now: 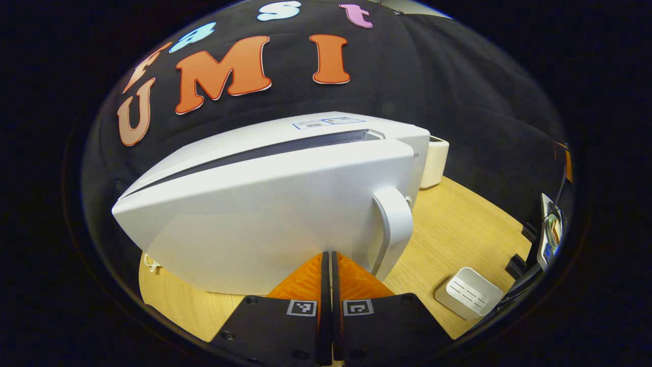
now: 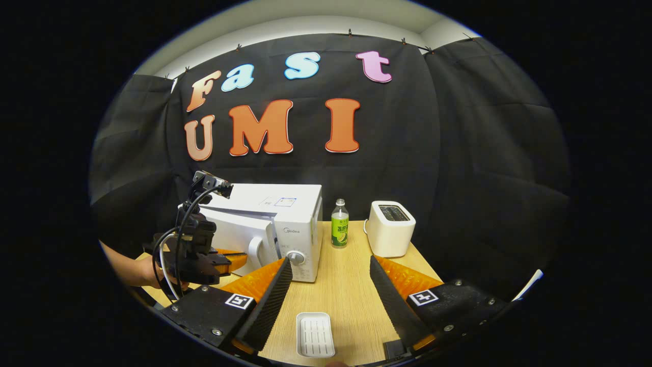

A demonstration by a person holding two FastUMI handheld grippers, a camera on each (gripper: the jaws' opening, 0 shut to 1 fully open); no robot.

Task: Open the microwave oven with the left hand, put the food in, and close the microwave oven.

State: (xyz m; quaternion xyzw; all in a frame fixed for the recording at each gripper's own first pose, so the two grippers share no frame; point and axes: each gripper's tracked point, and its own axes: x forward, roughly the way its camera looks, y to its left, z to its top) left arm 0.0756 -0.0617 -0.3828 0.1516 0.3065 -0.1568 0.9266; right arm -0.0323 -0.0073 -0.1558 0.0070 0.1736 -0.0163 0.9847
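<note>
The white microwave (image 1: 285, 204) looms close in the left gripper view. Its door (image 1: 265, 224) stands slightly ajar, with a dark gap along the top edge. The door's handle (image 1: 395, 224) is just right of my left gripper (image 1: 328, 255), which is shut with nothing between its fingers and has its tips against the door face. In the right gripper view a hand holds the left gripper (image 2: 224, 261) at the microwave (image 2: 285, 224) door. My right gripper (image 2: 330, 260) stands open above the table, with a white rectangular tray (image 2: 315, 334) lying below, between its fingers.
On the wooden table (image 2: 351, 285), a green-labelled bottle (image 2: 340, 230) and a white toaster (image 2: 390, 228) stand right of the microwave. The left gripper view shows the toaster (image 1: 434, 163) behind the microwave and the tray (image 1: 468, 293) on the table (image 1: 458, 229) at lower right.
</note>
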